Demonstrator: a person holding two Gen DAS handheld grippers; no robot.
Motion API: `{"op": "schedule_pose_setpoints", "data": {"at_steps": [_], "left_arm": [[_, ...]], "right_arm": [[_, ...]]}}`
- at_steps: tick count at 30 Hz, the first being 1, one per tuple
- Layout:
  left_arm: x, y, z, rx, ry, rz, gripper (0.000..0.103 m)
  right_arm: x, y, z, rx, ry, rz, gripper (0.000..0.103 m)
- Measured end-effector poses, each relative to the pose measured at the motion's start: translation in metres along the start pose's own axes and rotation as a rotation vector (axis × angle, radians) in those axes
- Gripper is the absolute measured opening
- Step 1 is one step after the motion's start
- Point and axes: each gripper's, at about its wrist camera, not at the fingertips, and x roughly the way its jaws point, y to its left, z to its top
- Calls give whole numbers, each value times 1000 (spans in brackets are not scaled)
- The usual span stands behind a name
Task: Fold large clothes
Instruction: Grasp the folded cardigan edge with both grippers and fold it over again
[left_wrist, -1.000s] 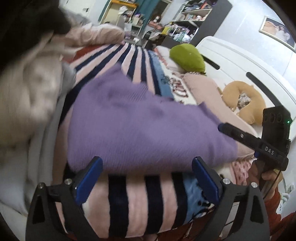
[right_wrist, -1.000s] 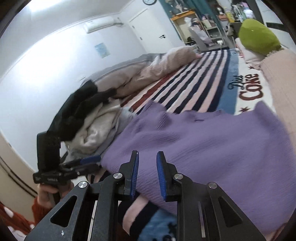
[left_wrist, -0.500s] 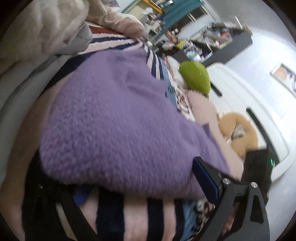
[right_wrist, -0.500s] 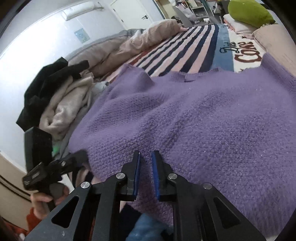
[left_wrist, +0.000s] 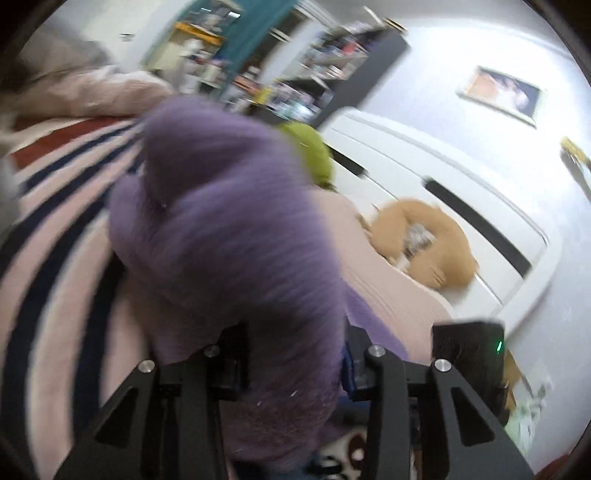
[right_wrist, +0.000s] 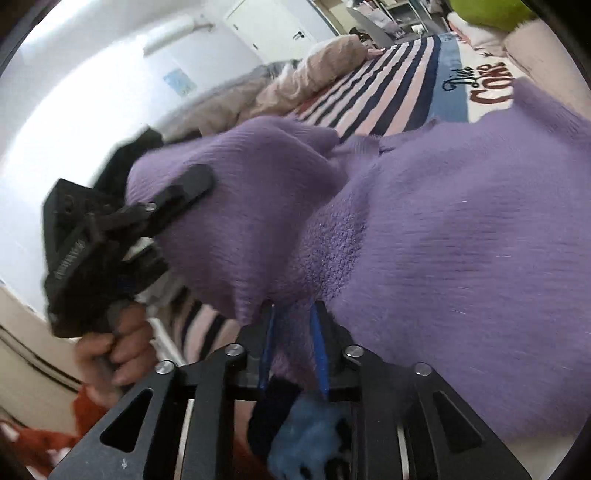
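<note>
A purple knit sweater (right_wrist: 461, 236) lies on a striped blanket (right_wrist: 384, 96) on a bed. My left gripper (left_wrist: 295, 354) is shut on the sweater's near edge (left_wrist: 236, 236) and lifts it, so the bunched cloth hangs over its fingers. It also shows in the right wrist view (right_wrist: 166, 206), held in a hand, with purple cloth draped over it. My right gripper (right_wrist: 291, 314) is shut on the sweater's hem, with cloth between its blue pads. The left wrist view is blurred.
A green pillow (left_wrist: 314, 151), a tan neck pillow (left_wrist: 424, 240) and a pink blanket (left_wrist: 388, 288) lie by the white headboard (left_wrist: 461, 192). A pile of dark and beige clothes (right_wrist: 122, 155) sits at the bed's left. Shelves stand at the back.
My left gripper has shut on the sweater's edge and lifted it up and over. My right gripper has closed on the hem and the cloth bunches between both grippers.
</note>
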Motion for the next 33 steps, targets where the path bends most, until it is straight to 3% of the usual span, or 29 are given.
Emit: {"op": "schedule_pose_setpoints", "data": {"at_steps": [3,5,8,10,12,14,16,19,22,24,25,28,31,33], "left_arm": [[41,-26,-6,58,121,-106,34],[64,-36,-17,95,189,-125,34],[78,-54,-29,195,200,-85,34],[75,-56,-29,210,205,-70,34],[71,-53,-27,221,201,-61,36],[66,-52,-29,225,189,-63,36],[62,-53,-31,214,181,-70,39],[36,-47,-29,148,176,-105,48],[3,-31,-25,100,118,-123,52],[-11,-15,-21,59,77,-73,59],[-11,-5,-18,39,82,-4,60],[11,14,-18,37,159,154,60],[26,30,-21,-43,148,76,61],[34,38,-22,-90,147,64,63]], "right_arm": [[-55,-13,10,-23,-128,-198,31],[-78,-19,15,-41,-173,-276,32],[-98,-28,21,-13,-221,-282,32],[-109,-30,24,13,-298,-248,33],[-113,-23,28,-6,-355,-158,47],[-107,-14,34,-46,-349,-92,58],[-83,-8,45,-87,-270,-101,59],[-48,-14,51,-80,-160,-166,47],[-46,-19,47,-68,-158,-184,44],[-53,-21,44,-52,-156,-186,44],[-54,-22,44,-47,-156,-189,44],[-70,-11,41,-58,-207,-195,48],[-86,11,30,-111,-283,-187,69],[-84,17,29,-109,-263,-249,77]]}}
